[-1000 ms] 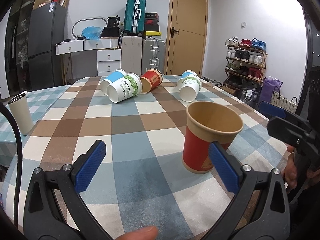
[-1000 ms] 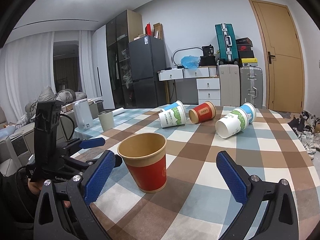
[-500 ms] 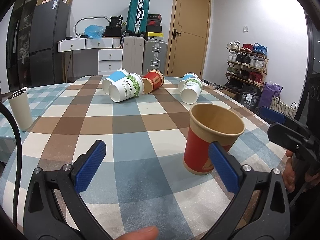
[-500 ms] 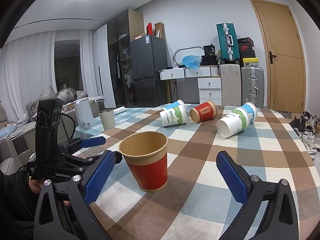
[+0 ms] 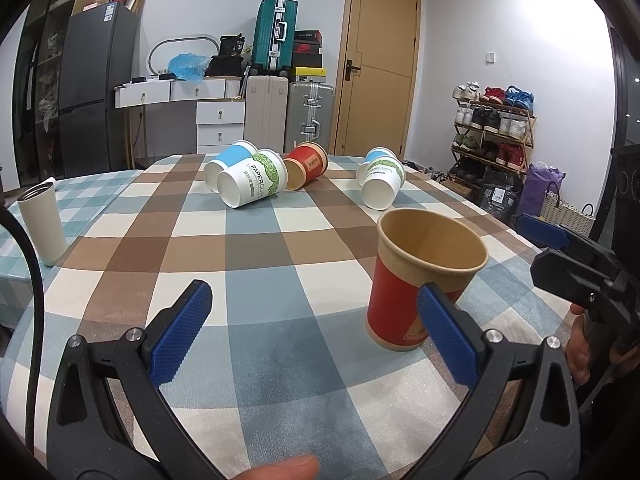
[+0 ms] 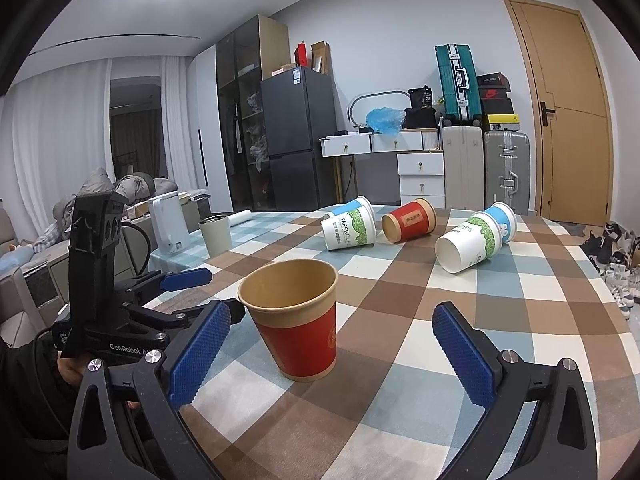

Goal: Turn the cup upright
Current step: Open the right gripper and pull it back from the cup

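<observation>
A red and tan paper cup (image 5: 420, 280) stands upright on the checked tablecloth (image 5: 256, 248); it also shows in the right wrist view (image 6: 298, 316). My left gripper (image 5: 316, 332) is open and empty, the cup just beyond its right finger. My right gripper (image 6: 332, 352) is open and empty, the cup just ahead between its fingers, nearer the left one. Farther back lie several cups on their sides: a white and green one (image 5: 252, 186), a red one (image 5: 306, 164) and another white and green one (image 5: 380, 184).
A beige tumbler (image 5: 40, 224) stands at the table's left edge. A white kettle (image 6: 168, 224) stands beyond the table. Drawers, suitcases, a fridge and a shoe rack (image 5: 494, 128) line the walls.
Both grippers have risen and tilted slightly; the upright cup sits a little lower in both views. The cups have not moved.
</observation>
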Action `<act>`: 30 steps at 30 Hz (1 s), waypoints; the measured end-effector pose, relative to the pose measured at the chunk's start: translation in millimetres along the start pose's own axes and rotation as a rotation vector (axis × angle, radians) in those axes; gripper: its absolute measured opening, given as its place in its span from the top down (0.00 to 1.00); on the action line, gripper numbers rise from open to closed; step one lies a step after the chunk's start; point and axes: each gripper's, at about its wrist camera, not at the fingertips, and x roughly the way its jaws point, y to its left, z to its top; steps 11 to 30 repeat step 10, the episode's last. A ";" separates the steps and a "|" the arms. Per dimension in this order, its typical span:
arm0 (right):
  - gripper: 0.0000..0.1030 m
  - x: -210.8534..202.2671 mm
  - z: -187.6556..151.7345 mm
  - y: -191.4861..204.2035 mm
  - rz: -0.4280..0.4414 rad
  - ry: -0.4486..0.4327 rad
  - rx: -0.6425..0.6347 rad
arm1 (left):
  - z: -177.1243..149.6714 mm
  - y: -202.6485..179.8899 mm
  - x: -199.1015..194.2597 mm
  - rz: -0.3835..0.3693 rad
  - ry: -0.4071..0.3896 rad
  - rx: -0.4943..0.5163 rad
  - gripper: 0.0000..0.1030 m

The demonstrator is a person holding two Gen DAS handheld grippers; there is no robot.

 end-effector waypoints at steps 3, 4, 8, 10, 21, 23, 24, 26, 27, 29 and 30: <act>0.00 -0.3 0.1 0.3 0.000 0.001 0.001 | -0.1 0.0 -0.1 -0.001 0.001 0.001 0.01; 0.00 0.1 -0.7 0.5 0.001 0.002 0.001 | -0.2 0.0 -0.1 0.000 0.000 0.001 0.01; 0.00 2.7 -2.4 0.7 0.004 0.009 -0.001 | 0.7 1.4 -0.2 -0.001 -0.005 0.002 0.01; 0.00 4.1 -2.9 0.6 0.006 0.011 -0.003 | 2.6 1.6 0.0 -0.001 -0.006 0.004 0.01; 0.00 4.1 -2.9 0.6 0.006 0.011 -0.003 | 2.6 1.6 0.0 -0.001 -0.006 0.004 0.01; 0.00 4.1 -2.9 0.6 0.006 0.011 -0.003 | 2.6 1.6 0.0 -0.001 -0.006 0.004 0.01; 0.00 4.1 -2.9 0.6 0.006 0.011 -0.003 | 2.6 1.6 0.0 -0.001 -0.006 0.004 0.01; 0.00 4.1 -2.9 0.6 0.006 0.011 -0.003 | 2.6 1.6 0.0 -0.001 -0.006 0.004 0.01; 0.00 4.1 -2.9 0.6 0.006 0.011 -0.003 | 2.6 1.6 0.0 -0.001 -0.006 0.004 0.01; 0.00 4.1 -2.9 0.6 0.006 0.011 -0.003 | 2.6 1.6 0.0 -0.001 -0.006 0.004 0.01; 0.00 4.1 -2.9 0.6 0.006 0.011 -0.003 | 2.6 1.6 0.0 -0.001 -0.006 0.004 0.01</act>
